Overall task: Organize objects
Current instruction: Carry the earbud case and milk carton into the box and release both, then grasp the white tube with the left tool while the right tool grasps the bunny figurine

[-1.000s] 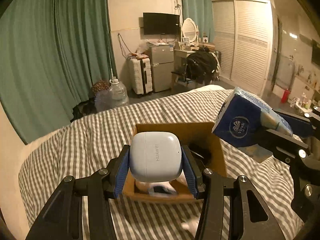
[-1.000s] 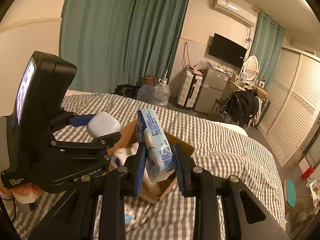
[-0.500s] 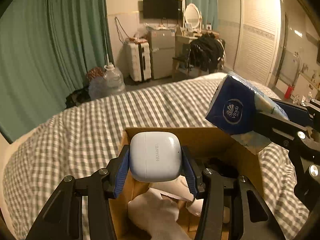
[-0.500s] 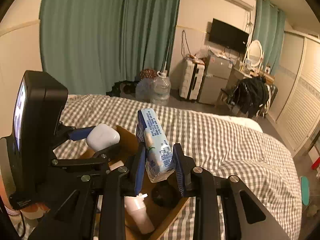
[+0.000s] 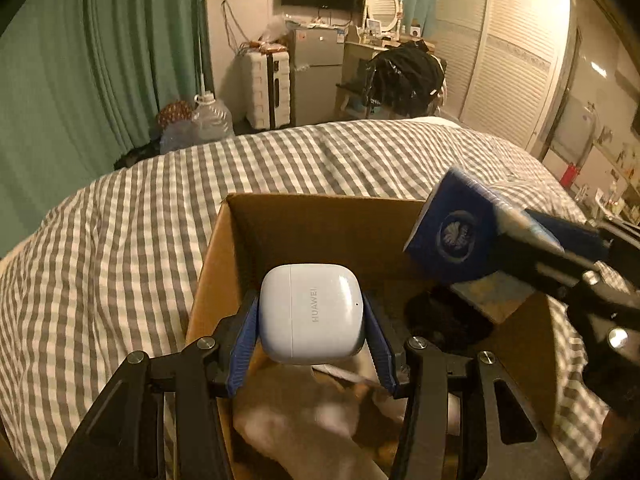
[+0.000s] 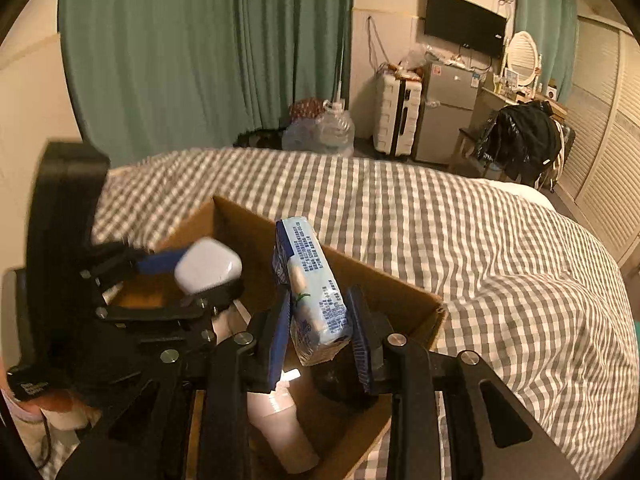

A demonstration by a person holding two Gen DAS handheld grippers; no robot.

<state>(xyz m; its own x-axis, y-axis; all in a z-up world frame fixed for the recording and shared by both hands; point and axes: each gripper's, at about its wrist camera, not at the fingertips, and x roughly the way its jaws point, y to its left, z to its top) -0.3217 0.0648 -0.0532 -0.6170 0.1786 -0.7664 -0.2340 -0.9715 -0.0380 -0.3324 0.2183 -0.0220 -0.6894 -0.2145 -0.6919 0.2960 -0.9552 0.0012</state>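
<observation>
An open cardboard box (image 5: pixel 320 232) sits on the checked bed cover. Over its near left part my left gripper (image 5: pixel 311 302) holds a white earbud case (image 5: pixel 312 312). The blue pads still touch the case while the jaws are opening. From the right, my right gripper (image 6: pixel 320 294) holds a blue and white tissue pack (image 6: pixel 316 292) upright above the box (image 6: pixel 400 292). Its jaws are opening too, with the pack still pinched between the pads. The right wrist view also shows the earbud case (image 6: pixel 208 266), and the left wrist view shows the tissue pack (image 5: pixel 456 232).
Inside the box lie a pale bottle (image 6: pixel 280 432), a dark round thing (image 5: pixel 448 320) and a whitish soft item (image 5: pixel 304 420). The grey checked bed cover (image 5: pixel 120 260) spreads all around. Beyond the bed stand green curtains (image 5: pixel 100 60), a water jug (image 5: pixel 212 120), a suitcase (image 5: pixel 268 88) and a chair with black clothes (image 5: pixel 404 72).
Both grippers have come forward and down over the box, which now fills the lower part of both views. The earbud case and tissue pack stay between their pads.
</observation>
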